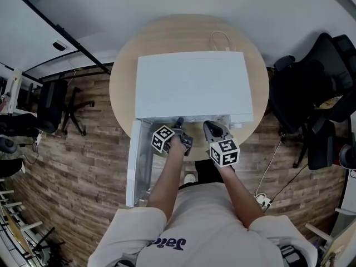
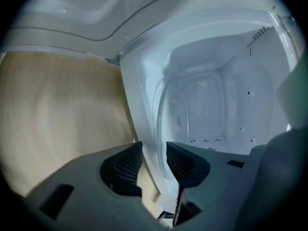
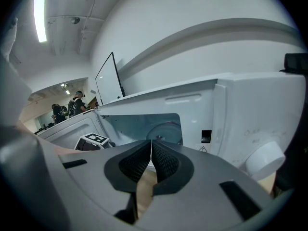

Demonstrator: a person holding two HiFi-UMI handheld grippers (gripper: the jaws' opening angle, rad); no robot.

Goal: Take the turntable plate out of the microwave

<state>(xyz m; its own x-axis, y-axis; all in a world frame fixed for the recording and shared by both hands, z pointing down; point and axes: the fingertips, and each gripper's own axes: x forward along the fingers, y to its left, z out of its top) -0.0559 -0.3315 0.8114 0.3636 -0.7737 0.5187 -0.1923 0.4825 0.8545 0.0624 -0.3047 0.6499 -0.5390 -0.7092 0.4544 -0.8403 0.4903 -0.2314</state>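
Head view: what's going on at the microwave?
A person works two handheld grippers at a white microwave on a round wooden table, its door swung open. The left gripper reaches into the cavity mouth, jaws apart around the near rim of the glass turntable plate, which is not out yet. The right gripper hovers in front, shut and empty.

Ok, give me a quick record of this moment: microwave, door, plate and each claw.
microwave: white, on a round wooden table
door: open, swung out on the person's left
plate: glass, inside the microwave, not yet out
left claw: open, at the microwave's mouth, close to the plate's rim
right claw: shut, empty, outside the microwave's front
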